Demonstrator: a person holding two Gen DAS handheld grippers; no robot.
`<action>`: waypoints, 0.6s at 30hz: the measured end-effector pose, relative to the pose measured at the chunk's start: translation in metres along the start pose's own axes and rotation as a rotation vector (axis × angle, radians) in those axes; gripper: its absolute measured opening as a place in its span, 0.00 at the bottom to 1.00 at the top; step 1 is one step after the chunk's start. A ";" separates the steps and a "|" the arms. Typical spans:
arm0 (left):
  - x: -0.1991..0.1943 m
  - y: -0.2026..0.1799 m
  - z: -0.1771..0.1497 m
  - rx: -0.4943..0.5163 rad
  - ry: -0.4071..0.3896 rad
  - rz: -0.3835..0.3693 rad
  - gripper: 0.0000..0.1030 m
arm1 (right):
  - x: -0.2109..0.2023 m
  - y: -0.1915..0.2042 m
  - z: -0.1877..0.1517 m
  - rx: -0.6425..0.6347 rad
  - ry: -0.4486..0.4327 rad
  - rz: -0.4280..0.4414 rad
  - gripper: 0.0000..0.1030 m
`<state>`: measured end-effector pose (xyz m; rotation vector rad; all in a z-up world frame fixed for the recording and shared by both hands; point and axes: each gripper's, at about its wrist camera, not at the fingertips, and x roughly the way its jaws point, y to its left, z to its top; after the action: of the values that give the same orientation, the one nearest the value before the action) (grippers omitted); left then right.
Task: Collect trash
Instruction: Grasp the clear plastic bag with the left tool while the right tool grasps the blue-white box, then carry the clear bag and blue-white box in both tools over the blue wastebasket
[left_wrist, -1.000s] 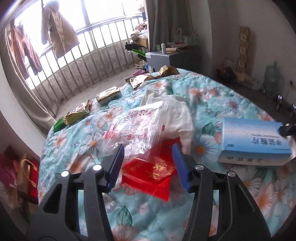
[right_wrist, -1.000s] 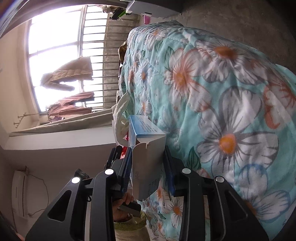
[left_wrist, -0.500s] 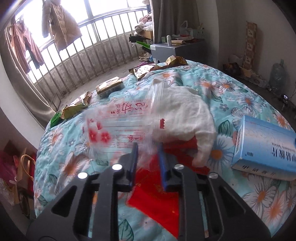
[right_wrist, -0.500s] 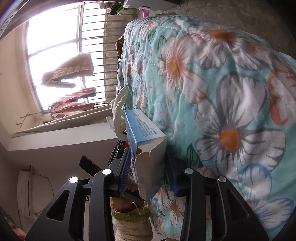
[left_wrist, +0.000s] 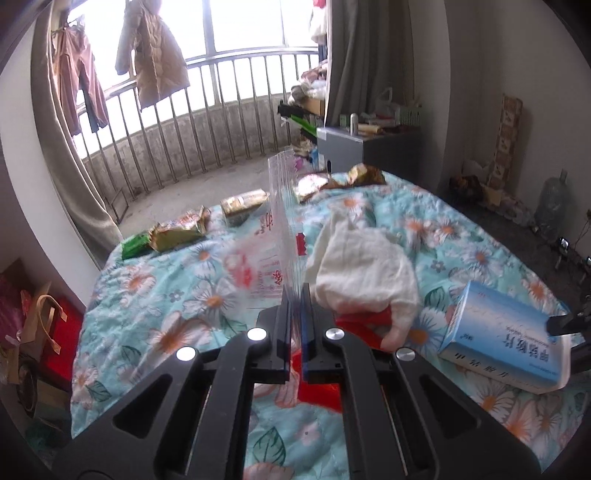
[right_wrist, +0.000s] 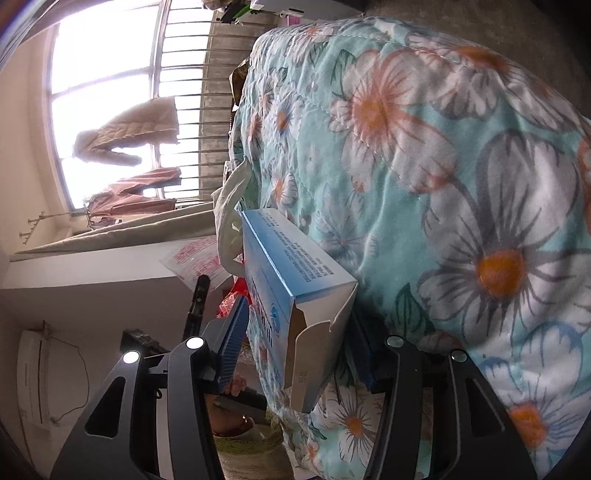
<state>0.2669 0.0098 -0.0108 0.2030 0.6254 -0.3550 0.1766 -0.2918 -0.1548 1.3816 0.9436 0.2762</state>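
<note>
The left gripper (left_wrist: 294, 295) has closed since a second ago and lifted the clear plastic bag (left_wrist: 282, 221), now clamped edge-on and standing upright between its fingers above the floral quilt (left_wrist: 147, 295). The right gripper (right_wrist: 299, 332) straddles the blue box (right_wrist: 291, 273), pads close beside it; whether they press it, I cannot tell. A white cloth (left_wrist: 362, 273) lies between bag and box.

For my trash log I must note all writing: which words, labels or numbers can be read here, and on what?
"甲钴胺片" (seen upside down, best reading): blue medicine box.
Small print on that box's side: too small to read.
Red characters on clear plastic bag: blurred, unreadable.
</note>
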 end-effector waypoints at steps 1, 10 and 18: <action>-0.006 0.001 0.001 0.000 -0.016 -0.002 0.02 | 0.002 0.002 -0.001 -0.013 -0.002 -0.010 0.49; -0.071 -0.003 0.011 0.038 -0.146 -0.004 0.02 | 0.006 0.013 -0.007 -0.067 -0.022 -0.044 0.39; -0.098 -0.023 0.011 0.053 -0.166 -0.036 0.02 | -0.015 0.012 -0.018 -0.061 -0.022 0.068 0.30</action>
<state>0.1900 0.0108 0.0553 0.2104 0.4565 -0.4190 0.1590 -0.2869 -0.1359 1.3591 0.8648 0.3380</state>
